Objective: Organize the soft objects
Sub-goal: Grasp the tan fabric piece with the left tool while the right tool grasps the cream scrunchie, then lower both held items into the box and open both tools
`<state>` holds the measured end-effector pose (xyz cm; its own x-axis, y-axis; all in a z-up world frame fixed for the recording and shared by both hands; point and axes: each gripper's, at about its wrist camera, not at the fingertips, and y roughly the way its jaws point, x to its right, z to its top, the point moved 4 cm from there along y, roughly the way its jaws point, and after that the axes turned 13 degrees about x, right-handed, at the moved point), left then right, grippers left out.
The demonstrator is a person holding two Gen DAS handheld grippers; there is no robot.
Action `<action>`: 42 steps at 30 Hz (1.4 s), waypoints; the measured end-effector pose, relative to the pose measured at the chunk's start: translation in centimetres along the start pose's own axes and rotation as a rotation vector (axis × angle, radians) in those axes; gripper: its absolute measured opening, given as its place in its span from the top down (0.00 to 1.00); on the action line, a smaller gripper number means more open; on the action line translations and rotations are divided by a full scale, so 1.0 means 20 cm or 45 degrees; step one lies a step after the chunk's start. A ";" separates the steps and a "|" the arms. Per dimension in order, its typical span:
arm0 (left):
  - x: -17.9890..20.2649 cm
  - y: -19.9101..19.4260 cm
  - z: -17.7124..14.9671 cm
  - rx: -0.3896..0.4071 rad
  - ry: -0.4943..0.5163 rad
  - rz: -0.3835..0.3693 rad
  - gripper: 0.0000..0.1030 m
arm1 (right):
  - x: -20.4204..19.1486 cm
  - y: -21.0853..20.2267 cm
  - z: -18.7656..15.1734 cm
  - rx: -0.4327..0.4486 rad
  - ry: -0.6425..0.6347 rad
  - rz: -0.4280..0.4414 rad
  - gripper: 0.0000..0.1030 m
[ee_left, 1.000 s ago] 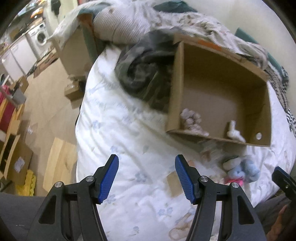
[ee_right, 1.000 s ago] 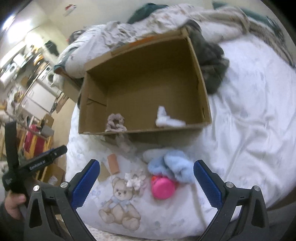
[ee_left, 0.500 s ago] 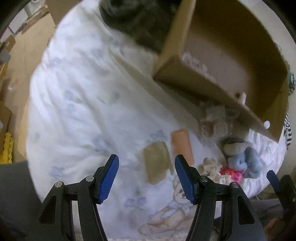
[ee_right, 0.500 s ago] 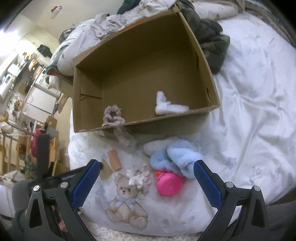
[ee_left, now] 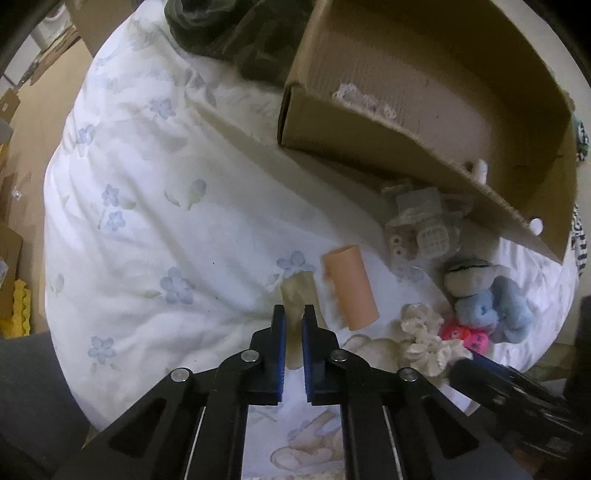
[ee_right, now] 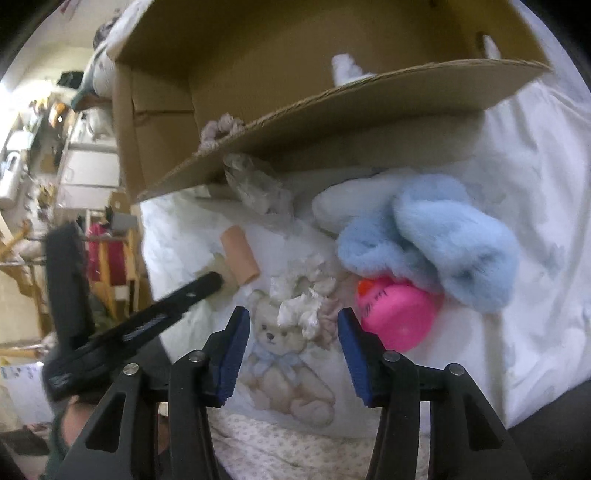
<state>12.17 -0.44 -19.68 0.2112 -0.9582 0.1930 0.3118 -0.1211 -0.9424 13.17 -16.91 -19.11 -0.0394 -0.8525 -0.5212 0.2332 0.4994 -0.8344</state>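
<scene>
My left gripper (ee_left: 293,314) is shut on a beige soft piece (ee_left: 297,291) lying on the white bed cover; it also shows in the right wrist view (ee_right: 218,282). An orange soft roll (ee_left: 349,291) lies just right of it. My right gripper (ee_right: 293,325) is open around a cream frilly scrunchie (ee_right: 303,299). A pink toy (ee_right: 395,314) and a blue plush (ee_right: 443,236) lie right of it. A cardboard box (ee_left: 417,122) behind holds a grey scrunchie (ee_right: 221,127) and a white soft item (ee_right: 345,68).
A pale knitted item (ee_left: 424,221) lies against the box front. A dark blanket (ee_left: 236,33) is heaped left of the box. The bed edge drops to the floor on the left (ee_left: 33,122). A teddy bear print (ee_right: 284,369) marks the cover.
My left gripper dropped to the bed and shut on the beige piece. My right gripper moved down and forward, narrowed, and now brackets the cream scrunchie.
</scene>
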 end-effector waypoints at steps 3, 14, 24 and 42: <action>0.00 -0.06 0.05 0.032 0.003 -0.020 0.94 | -0.02 0.02 0.00 0.004 -0.036 -0.025 0.51; -0.08 -0.20 0.07 0.122 0.039 -0.016 0.94 | -0.03 -0.03 0.03 0.056 -0.122 -0.017 0.88; -0.11 -0.31 0.03 0.203 0.093 0.006 0.94 | -0.10 -0.20 0.03 0.179 -0.160 0.083 0.88; 0.01 -0.68 0.21 0.515 0.092 -0.032 0.94 | -0.15 -0.62 0.14 0.431 -0.190 0.169 0.88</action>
<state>11.78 2.15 -5.63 0.1376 -0.9738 0.1812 0.6580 -0.0468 -0.7516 13.16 -20.86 -6.71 0.1484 -0.8093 -0.5683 0.5348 0.5490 -0.6423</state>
